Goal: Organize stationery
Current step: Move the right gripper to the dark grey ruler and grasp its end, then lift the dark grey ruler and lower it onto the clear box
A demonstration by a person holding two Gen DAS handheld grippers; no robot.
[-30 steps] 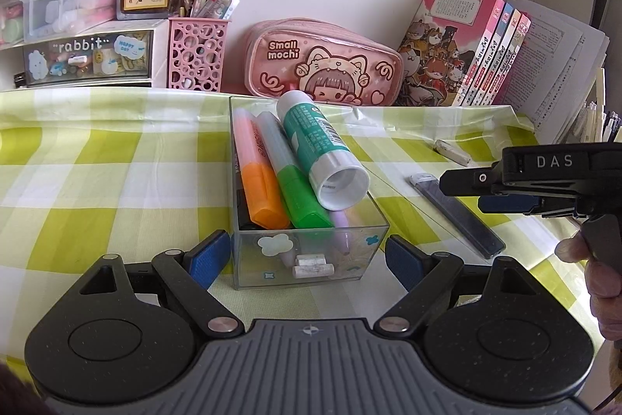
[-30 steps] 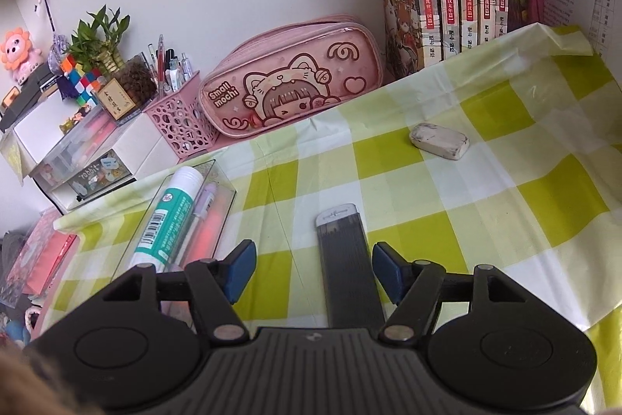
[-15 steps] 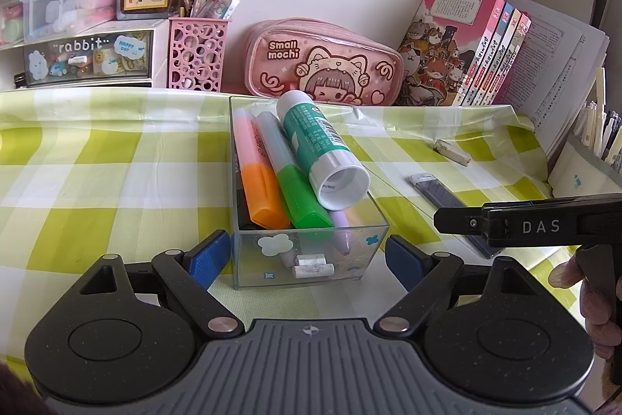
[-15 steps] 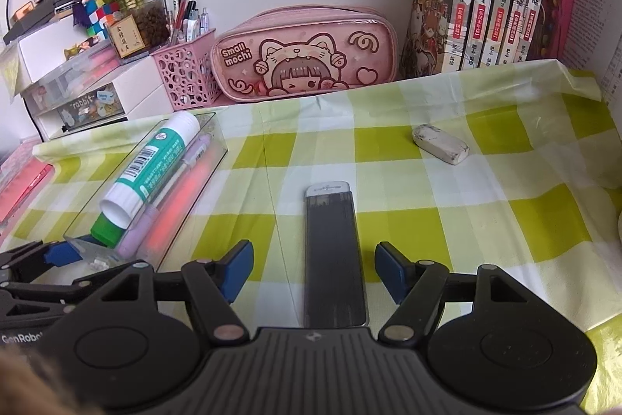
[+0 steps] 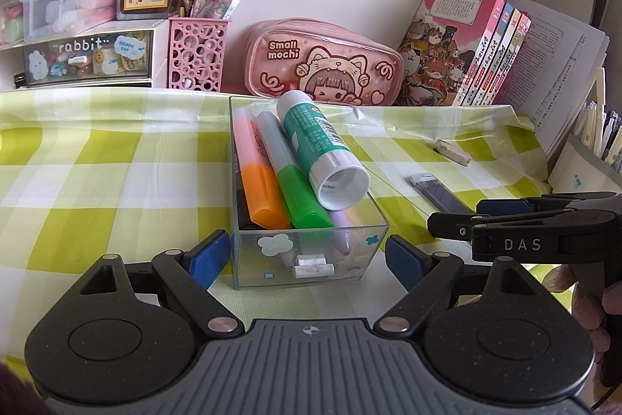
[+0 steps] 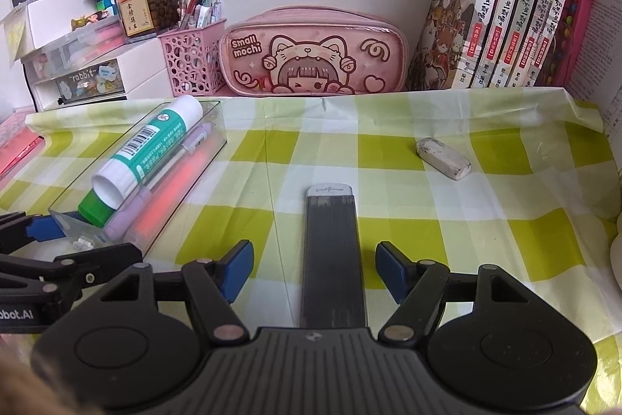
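A clear plastic box (image 5: 311, 251) sits on the checked cloth. It holds a green-and-white glue stick (image 5: 320, 146), an orange highlighter (image 5: 258, 177), a green highlighter (image 5: 293, 189) and a purple pen. My left gripper (image 5: 307, 259) is open, its fingers on either side of the box's near end. A flat dark lead case (image 6: 332, 259) lies on the cloth. My right gripper (image 6: 315, 269) is open, its fingers either side of the case, apart from it. A worn white eraser (image 6: 443, 158) lies further right.
A pink "Small mochi" pencil pouch (image 6: 315, 55), a pink pen holder (image 6: 192, 59), small drawers (image 5: 85, 53) and a row of books (image 6: 509, 14) stand along the back wall. Papers stand at the far right.
My right gripper has swung to face the back wall, lowered and moved in over the lead case, which now lies between its fingers. My left gripper has not moved.
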